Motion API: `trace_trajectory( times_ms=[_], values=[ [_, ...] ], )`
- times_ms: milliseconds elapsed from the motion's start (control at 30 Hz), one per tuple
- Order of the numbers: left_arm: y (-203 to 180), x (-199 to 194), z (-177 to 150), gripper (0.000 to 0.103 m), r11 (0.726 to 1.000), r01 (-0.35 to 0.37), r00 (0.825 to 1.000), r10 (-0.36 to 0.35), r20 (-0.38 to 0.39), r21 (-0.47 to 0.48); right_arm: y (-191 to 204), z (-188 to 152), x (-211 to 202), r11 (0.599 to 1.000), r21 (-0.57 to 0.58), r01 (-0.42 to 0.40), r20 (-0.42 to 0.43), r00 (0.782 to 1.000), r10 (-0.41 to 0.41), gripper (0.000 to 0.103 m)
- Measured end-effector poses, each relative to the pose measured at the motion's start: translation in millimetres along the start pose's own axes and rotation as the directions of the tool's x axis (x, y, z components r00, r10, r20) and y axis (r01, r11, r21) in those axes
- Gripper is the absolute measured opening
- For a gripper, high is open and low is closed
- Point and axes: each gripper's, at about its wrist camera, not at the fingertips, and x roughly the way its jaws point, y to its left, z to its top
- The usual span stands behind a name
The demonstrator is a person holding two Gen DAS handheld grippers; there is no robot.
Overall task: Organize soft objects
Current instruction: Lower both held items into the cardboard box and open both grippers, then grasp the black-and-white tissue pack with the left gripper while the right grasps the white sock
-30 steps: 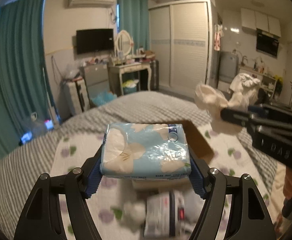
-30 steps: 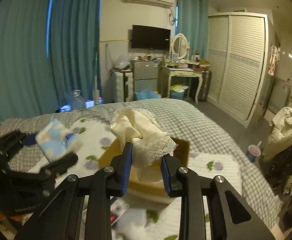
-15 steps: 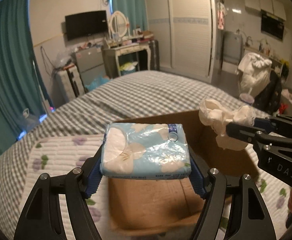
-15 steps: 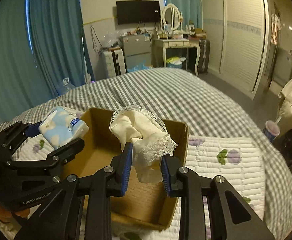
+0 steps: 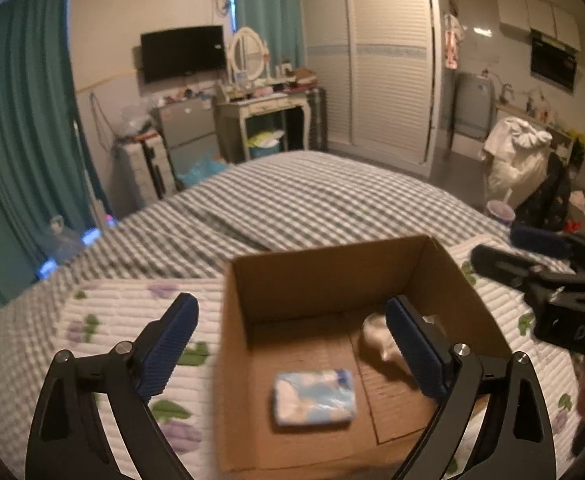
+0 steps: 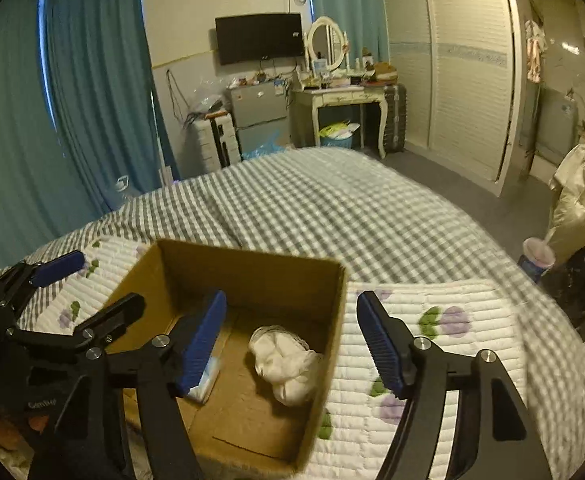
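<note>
Your left gripper (image 5: pixel 292 344), jaws spread wide, nothing between the pads, your right gripper (image 6: pixel 292 336), jaws likewise wide apart, both angled downward, side by side.

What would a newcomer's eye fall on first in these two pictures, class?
The open cardboard box on the quilted bed, with a blue tissue pack and a white lacy cloth lying on its floor. Then the left gripper and right gripper, both wide open above it.

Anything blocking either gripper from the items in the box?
Nothing visible. The cardboard box is open-topped; the tissue pack and the white lace cloth lie uncovered on its floor. The left gripper and right gripper hang open above them.
</note>
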Motion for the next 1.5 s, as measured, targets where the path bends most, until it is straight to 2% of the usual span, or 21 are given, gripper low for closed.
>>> trace_trajectory(
  times_ms=[100, 233, 267, 333, 400, 467, 600, 767, 933, 1000, 1067, 1133, 1267, 1433, 1500],
  values=[
    [3, -31, 8, 0.096, 1.0, -0.021, 0.999, 0.021, 0.031, -0.002, 3, 11, -41, 1.0, -0.015, 0.014, 0.04, 0.999, -0.014, 0.072],
    [8, -94, 19, 0.097, 0.999, -0.042, 0.995, 0.043, 0.088, -0.02, 10, 24, -106, 0.998, -0.057, 0.036, 0.102, 0.994, -0.031, 0.08],
    [9, -111, 20, 0.103, 0.998, -0.05, 0.994, 0.052, 0.099, -0.024, 14, 25, -121, 0.996, -0.072, 0.043, 0.112, 0.993, -0.035, 0.082],
    [11, -137, 20, 0.103, 0.997, -0.064, 0.991, 0.068, 0.12, -0.039, 22, 24, -153, 0.993, -0.108, 0.049, 0.129, 0.991, -0.035, 0.086],
    [11, -162, 18, 0.103, 0.996, -0.083, 0.989, 0.088, 0.122, -0.043, 32, 18, -180, 0.989, -0.142, 0.049, 0.135, 0.99, -0.03, 0.096],
    [12, -179, 11, 0.103, 0.995, -0.092, 0.988, 0.097, 0.122, -0.049, 40, 9, -199, 0.986, -0.163, 0.04, 0.142, 0.99, -0.017, 0.101],
    [11, -195, -11, 0.103, 0.993, -0.097, 0.991, 0.103, 0.09, -0.062, 59, -23, -218, 0.976, -0.216, 0.014, 0.109, 0.994, 0.009, 0.102],
    [5, -185, -53, 0.103, 0.994, -0.089, 0.996, 0.091, 0.019, -0.062, 73, -70, -198, 0.968, -0.248, -0.044, 0.031, 0.998, 0.053, 0.102],
    [0, -150, -104, 0.103, 0.994, -0.09, 0.994, 0.085, -0.075, -0.065, 74, -114, -141, 0.962, -0.257, -0.088, -0.077, 0.995, 0.071, 0.102],
    [-3, -133, -122, 0.103, 0.993, -0.106, 0.989, 0.099, -0.11, -0.054, 75, -131, -108, 0.957, -0.267, -0.115, -0.158, 0.985, 0.074, 0.102],
    [-2, -121, -135, 0.103, 0.992, -0.114, 0.985, 0.106, -0.14, -0.055, 72, -144, -84, 0.954, -0.272, -0.123, -0.204, 0.977, 0.068, 0.101],
    [-3, -106, -147, 0.103, 0.992, -0.112, 0.979, 0.1, -0.177, -0.059, 72, -156, -63, 0.95, -0.278, -0.14, -0.246, 0.967, 0.07, 0.095],
    [-12, -98, -157, 0.103, 0.992, -0.121, 0.979, 0.122, -0.165, 0.016, 65, -166, -33, 0.956, -0.215, -0.199, -0.315, 0.941, 0.125, 0.086],
    [-18, -89, -165, 0.103, 0.996, -0.08, 0.977, 0.085, -0.196, 0.033, 69, -175, -14, 0.939, -0.217, -0.266, -0.369, 0.913, 0.173, 0.079],
    [-22, -87, -168, 0.103, 0.996, -0.072, 0.976, 0.08, -0.201, 0.043, 71, -179, -11, 0.929, -0.217, -0.3, -0.389, 0.899, 0.2, 0.067]
  ],
)
